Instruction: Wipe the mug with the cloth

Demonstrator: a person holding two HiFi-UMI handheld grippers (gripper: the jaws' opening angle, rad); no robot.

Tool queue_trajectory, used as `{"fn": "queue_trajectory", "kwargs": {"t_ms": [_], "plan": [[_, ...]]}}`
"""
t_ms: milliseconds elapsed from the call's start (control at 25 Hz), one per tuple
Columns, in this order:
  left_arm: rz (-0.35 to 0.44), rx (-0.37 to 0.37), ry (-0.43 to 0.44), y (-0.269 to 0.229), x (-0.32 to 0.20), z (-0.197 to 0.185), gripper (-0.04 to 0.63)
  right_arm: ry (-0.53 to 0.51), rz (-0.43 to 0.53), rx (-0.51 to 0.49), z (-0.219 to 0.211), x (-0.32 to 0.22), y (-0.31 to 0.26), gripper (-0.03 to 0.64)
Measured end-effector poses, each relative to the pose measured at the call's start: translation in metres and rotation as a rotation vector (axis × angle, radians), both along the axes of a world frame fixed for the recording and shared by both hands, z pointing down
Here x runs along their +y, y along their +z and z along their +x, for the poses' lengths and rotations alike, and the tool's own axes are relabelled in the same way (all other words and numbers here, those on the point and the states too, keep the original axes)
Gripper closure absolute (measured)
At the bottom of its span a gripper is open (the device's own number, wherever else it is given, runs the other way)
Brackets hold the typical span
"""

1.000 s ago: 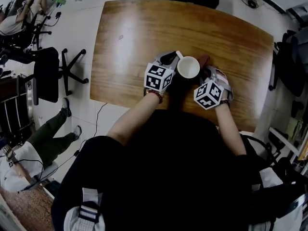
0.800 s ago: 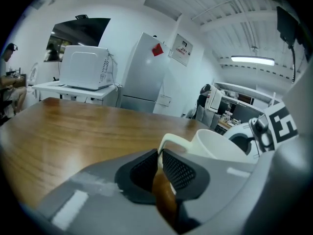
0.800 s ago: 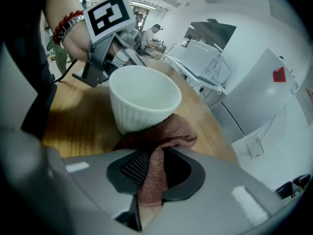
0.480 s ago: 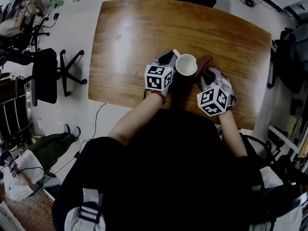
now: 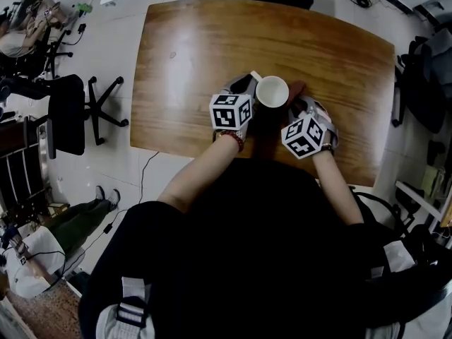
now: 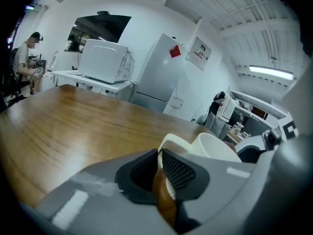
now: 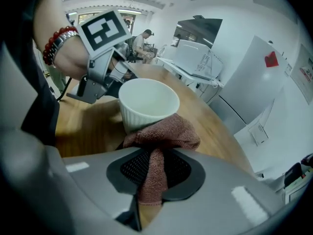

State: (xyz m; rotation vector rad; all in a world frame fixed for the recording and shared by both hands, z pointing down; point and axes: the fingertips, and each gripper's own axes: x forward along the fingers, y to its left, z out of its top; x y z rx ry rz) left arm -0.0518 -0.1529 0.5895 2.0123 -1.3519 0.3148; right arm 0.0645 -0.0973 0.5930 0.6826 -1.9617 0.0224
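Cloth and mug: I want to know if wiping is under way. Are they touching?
Touching. The right gripper view shows the cloth bunched against the mug, no gap between them.

The left claw (image 6: 160, 154) is closed, its mesh pads pinching the thin handle of the mug (image 6: 215, 148), whose body stands just ahead of the claw and to its right. The right claw (image 7: 155, 155) is clamped on a fold of the cloth (image 7: 164, 131), and the bunched end sits just beyond its tips against the mug's wall. Both bare forearms reach forward from the body. The left forearm (image 5: 198, 171) angles inward and the right forearm (image 5: 337, 189) runs straighter. The two claws slant downward and converge. A red bead bracelet (image 5: 229, 138) circles the left wrist, just behind that claw's marker cube (image 5: 231, 111).
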Motion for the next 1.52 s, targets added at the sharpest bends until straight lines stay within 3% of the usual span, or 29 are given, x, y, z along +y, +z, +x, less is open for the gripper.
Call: {"fn": "queue_trajectory", "kwargs": {"t_ms": [320, 520, 760, 840, 960, 1040, 1240, 1320, 1440, 1520], "plan": [[0.010, -0.040, 0.134, 0.000, 0.002, -0.003, 0.580, -0.013, -0.023, 0.018, -0.002, -0.007, 0.005, 0.549], [0.002, 0.005, 0.089, -0.001, 0.003, -0.006, 0.580, 0.033, -0.032, -0.067, 0.002, 0.006, -0.019, 0.549], [0.008, -0.023, 0.101, 0.002, 0.007, -0.011, 0.595, 0.079, -0.062, -0.153, 0.001, 0.023, -0.043, 0.549], [0.057, -0.079, 0.181, -0.002, 0.008, -0.006, 0.595, 0.084, -0.064, -0.157, 0.002, 0.027, -0.042, 0.549], [0.118, -0.237, 0.341, -0.001, 0.009, 0.002, 0.595, 0.091, -0.064, -0.156, 0.000, 0.029, -0.041, 0.549], [0.132, -0.310, 0.400, 0.004, 0.009, 0.002, 0.595, 0.093, -0.061, -0.153, -0.001, 0.028, -0.043, 0.549], [0.155, -0.307, 0.397, -0.003, 0.006, -0.006, 0.595, 0.114, -0.074, -0.164, 0.001, 0.034, -0.043, 0.549], [0.174, -0.315, 0.440, -0.004, 0.004, -0.004, 0.565, 0.127, -0.086, -0.179, 0.000, 0.037, -0.044, 0.549], [0.204, -0.388, 0.524, -0.001, -0.003, -0.002, 0.491, 0.139, -0.090, -0.185, -0.002, 0.040, -0.045, 0.549], [0.232, -0.413, 0.563, -0.005, -0.008, 0.001, 0.491, 0.152, -0.093, -0.188, -0.001, 0.041, -0.045, 0.551]]}}
